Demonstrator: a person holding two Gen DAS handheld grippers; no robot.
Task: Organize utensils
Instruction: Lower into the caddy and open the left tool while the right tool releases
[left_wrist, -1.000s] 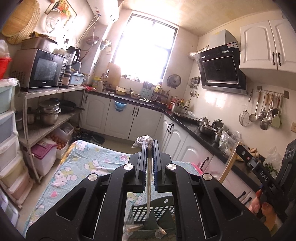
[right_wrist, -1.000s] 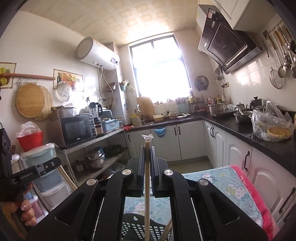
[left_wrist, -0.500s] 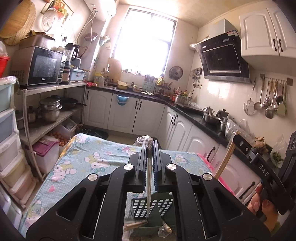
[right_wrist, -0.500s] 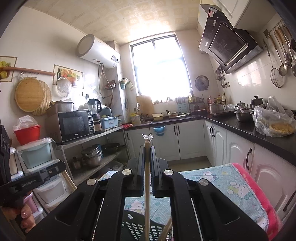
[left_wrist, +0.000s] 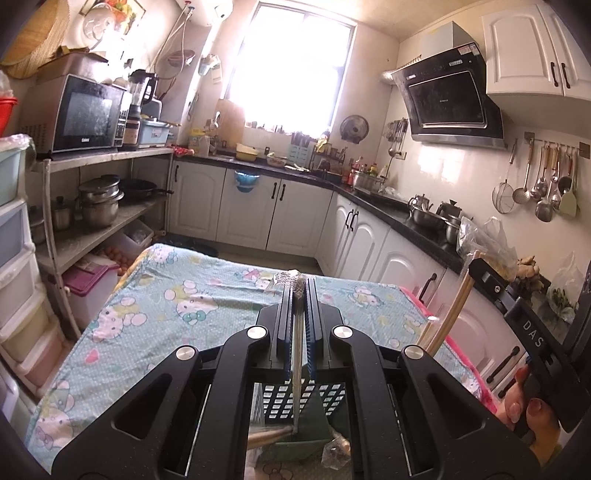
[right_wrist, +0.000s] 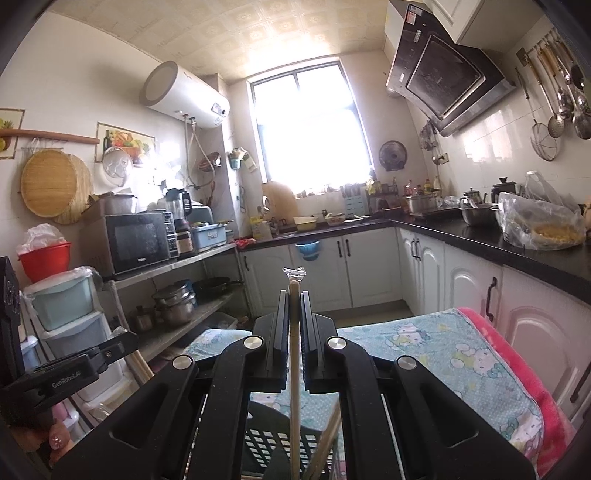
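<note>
In the left wrist view my left gripper (left_wrist: 299, 291) is shut on a pale utensil in clear wrap (left_wrist: 296, 354), held upright. Its lower end reaches into a dark green perforated basket (left_wrist: 280, 402) on the table. At the right of that view my right gripper (left_wrist: 480, 269) holds a wooden chopstick (left_wrist: 450, 317). In the right wrist view my right gripper (right_wrist: 294, 295) is shut on that upright wooden chopstick (right_wrist: 294, 387), plastic-wrapped at the top, its lower end over the basket (right_wrist: 266, 443). My left gripper (right_wrist: 125, 343) shows at the left edge.
The basket stands on a table with a blue cartoon-cat cloth (left_wrist: 177, 295) and a pink blanket edge (right_wrist: 517, 354). White cabinets under a black counter (left_wrist: 388, 214) run behind and right. A shelf rack with a microwave (left_wrist: 85, 114) and plastic drawers (right_wrist: 62, 302) stand left.
Both grippers have come down with their utensils still held upright. More of the table and basket shows below them. The jaws have stayed shut.
</note>
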